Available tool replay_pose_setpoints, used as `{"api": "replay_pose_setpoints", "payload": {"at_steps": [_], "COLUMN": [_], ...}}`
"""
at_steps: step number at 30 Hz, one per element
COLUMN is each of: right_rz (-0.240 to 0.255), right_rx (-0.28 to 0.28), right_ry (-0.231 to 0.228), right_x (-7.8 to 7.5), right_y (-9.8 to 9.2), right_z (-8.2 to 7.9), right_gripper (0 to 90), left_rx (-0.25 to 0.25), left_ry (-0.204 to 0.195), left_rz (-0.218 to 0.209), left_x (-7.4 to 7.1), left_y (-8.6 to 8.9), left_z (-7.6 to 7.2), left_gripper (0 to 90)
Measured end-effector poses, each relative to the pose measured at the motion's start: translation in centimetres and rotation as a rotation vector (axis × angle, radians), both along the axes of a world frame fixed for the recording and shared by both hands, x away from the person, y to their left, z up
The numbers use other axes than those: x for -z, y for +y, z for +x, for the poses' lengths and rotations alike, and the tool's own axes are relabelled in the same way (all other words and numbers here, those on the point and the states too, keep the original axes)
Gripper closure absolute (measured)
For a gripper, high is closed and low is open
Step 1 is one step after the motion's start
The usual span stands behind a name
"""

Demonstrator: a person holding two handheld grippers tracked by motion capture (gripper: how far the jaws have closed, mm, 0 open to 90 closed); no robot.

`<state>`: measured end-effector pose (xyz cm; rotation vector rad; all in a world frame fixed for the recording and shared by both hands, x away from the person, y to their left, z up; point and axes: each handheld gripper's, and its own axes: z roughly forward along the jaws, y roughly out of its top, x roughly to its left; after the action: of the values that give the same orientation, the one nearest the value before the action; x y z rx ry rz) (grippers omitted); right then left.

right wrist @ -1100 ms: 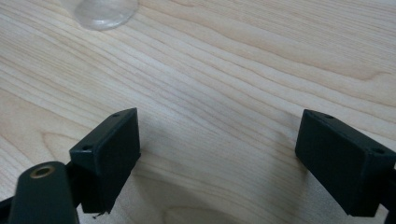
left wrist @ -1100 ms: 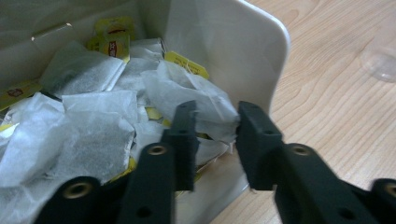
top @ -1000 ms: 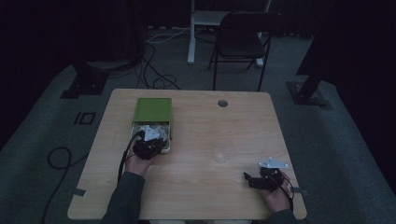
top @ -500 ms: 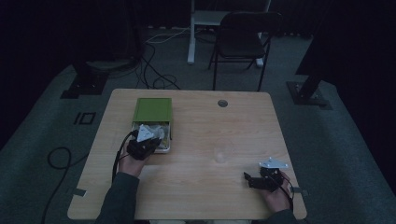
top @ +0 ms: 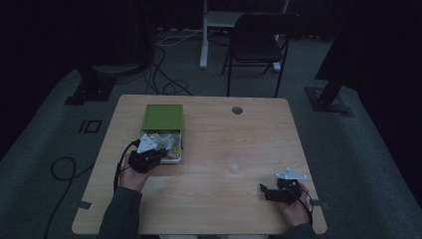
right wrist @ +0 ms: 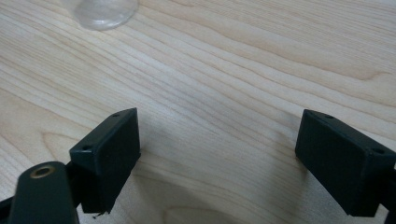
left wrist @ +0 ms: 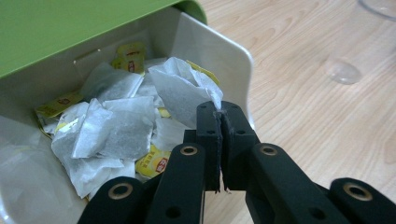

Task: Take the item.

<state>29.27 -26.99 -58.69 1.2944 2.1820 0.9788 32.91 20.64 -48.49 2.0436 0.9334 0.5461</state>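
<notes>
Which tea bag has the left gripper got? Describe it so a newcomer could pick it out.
On the wooden table sits a white tray half under a green lid, filled with tea bags. The tea bag in question is the white one at the tray's open corner, pinched by its edge in the shut left gripper. Unlike the rest of the pile, it stands up, lifted above its flat neighbours.

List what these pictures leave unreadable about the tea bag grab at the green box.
- Left gripper, left gripper view: its closed jaws cover the corner of the tea bag they pinch.
- Green box, same view: the lid hides the back of the tray; the frame cuts off the left end.
- Print on the yellow tags: too small to read.
- Clear cup, high view: dim and faint; contents unclear.
- Right gripper, right gripper view: jaw bases cut off by the bottom edge.
</notes>
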Motion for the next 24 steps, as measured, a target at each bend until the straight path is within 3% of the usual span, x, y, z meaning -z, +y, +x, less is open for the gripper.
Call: {"api": "replay_pose_setpoints", "payload": {"at_steps": [11,24], "right_rz": [0.0,0.0], "right_rx": [0.0,0.0], "right_ry": [0.0,0.0], "right_x": [0.0,0.0], "right_y": [0.0,0.0], "right_z": [0.0,0.0], "right_gripper": [13.6,13.6], "left_rx": [0.045,0.097], "left_ry": [0.016,0.0], "left_rz": [0.009,0.001], "left_x": [-0.4,-1.7], "left_y": [-0.3,-1.5], "left_z": [-0.7,-1.8], "left_gripper": [88.2,88.2]}}
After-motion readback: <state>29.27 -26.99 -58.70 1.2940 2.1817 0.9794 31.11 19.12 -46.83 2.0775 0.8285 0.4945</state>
